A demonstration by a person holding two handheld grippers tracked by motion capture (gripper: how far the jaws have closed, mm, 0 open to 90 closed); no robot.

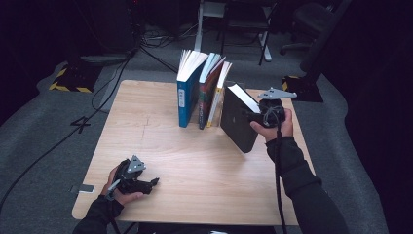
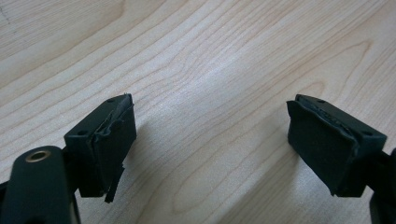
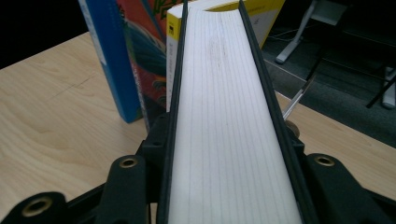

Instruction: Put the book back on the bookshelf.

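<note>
A thick black-covered book (image 1: 238,119) stands tilted on the wooden table (image 1: 160,146), its top leaning right, away from the row of books. My right gripper (image 1: 253,115) is shut on it, one jaw on each cover, and its white page edges (image 3: 229,121) run up between the jaws. Just left of it stand a blue book (image 1: 187,92), a red book (image 1: 208,90) and a yellow-edged book (image 1: 218,95), their pages fanned at the top. My left gripper (image 1: 151,184) rests near the table's front left, open, with bare wood (image 2: 210,135) between its pads.
The table's right edge (image 1: 304,146) lies close beside my right hand. Behind the table are cables on the grey floor (image 1: 146,44), a desk leg (image 1: 200,24) and an office chair base (image 1: 297,46). A yellow-black striped floor plate (image 1: 70,80) sits at the left.
</note>
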